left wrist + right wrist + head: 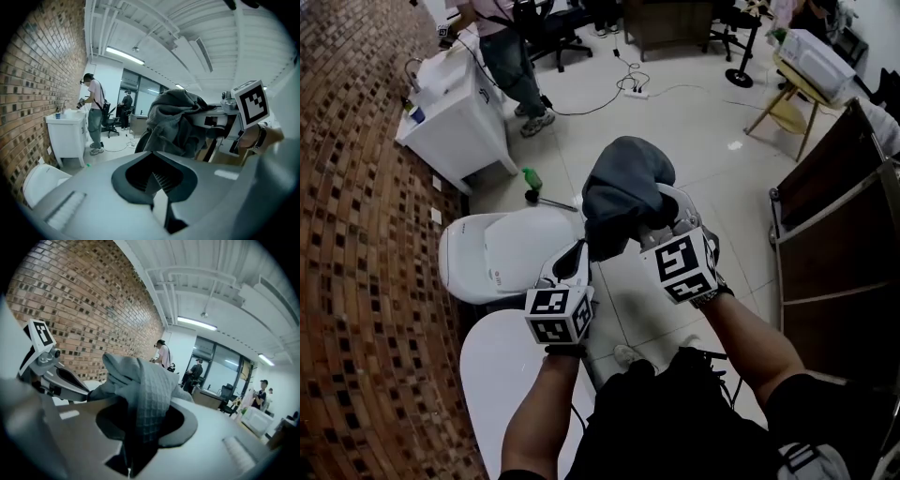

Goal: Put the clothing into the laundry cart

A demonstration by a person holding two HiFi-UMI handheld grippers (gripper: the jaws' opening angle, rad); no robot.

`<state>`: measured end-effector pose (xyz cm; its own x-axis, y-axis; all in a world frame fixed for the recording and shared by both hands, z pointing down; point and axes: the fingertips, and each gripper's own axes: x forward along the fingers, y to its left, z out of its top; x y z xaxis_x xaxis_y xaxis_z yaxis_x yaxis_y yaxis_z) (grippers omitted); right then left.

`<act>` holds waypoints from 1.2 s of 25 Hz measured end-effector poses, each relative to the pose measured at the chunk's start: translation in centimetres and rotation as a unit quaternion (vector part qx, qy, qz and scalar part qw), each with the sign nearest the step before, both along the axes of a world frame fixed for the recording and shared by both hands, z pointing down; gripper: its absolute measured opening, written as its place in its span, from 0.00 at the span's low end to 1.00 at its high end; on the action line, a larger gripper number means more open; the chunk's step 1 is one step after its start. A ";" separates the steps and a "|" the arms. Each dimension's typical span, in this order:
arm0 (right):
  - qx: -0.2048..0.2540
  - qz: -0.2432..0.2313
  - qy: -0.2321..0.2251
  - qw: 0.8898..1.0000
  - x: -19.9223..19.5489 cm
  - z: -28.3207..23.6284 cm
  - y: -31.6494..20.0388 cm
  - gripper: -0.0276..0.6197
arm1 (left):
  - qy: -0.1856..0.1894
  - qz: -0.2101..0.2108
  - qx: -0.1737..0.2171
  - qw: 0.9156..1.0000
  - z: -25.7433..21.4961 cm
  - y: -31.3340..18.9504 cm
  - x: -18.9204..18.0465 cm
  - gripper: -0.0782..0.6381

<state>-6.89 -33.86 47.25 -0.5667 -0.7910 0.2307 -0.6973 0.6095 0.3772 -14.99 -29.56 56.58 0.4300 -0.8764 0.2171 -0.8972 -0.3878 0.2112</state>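
- Pale glossy tiled floor (675,112) of a workroom. A wall of red-brown and dark bricks (356,234) runs along the left.
- Dark brown panelled frame with grey metal tubes (834,216) at the right edge. Whether it is the laundry cart cannot be told.
- White boxy cabinet with a basin top (450,117) against the brick wall. A person in a pale top and jeans (511,56) stands just beside it.
- White round smooth tabletop (511,375) under the left forearm, with a white moulded plastic seat (502,248) next to it.
- Dark grey bunched garment (619,192) is held up in the air over the floor, apart from the brown frame. It is a soft rounded lump, and the right gripper view shows a waffle-grid weave.
- Right gripper (661,211), white plastic with a square-marker cube, is clenched on the garment. The fabric fills the gap between its jaws and spills over the top.
- Left gripper (579,251), of the same build, has its jaws drawn together with the ribbed pads meeting and nothing between them. Its tip sits just beside the garment's lower edge; contact cannot be told.
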 end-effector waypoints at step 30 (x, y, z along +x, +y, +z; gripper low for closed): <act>0.078 0.277 -0.009 0.958 43.0 -16.6 19.5 0.22 | 0.004 0.323 0.066 0.944 -16.8 11.7 45.0 0.11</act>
<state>36.15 -14.40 30.63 -0.0531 -0.9955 0.0783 -0.9046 0.0812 0.4184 29.99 -17.87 39.80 0.8854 -0.4494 0.1191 -0.4625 -0.8773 0.1284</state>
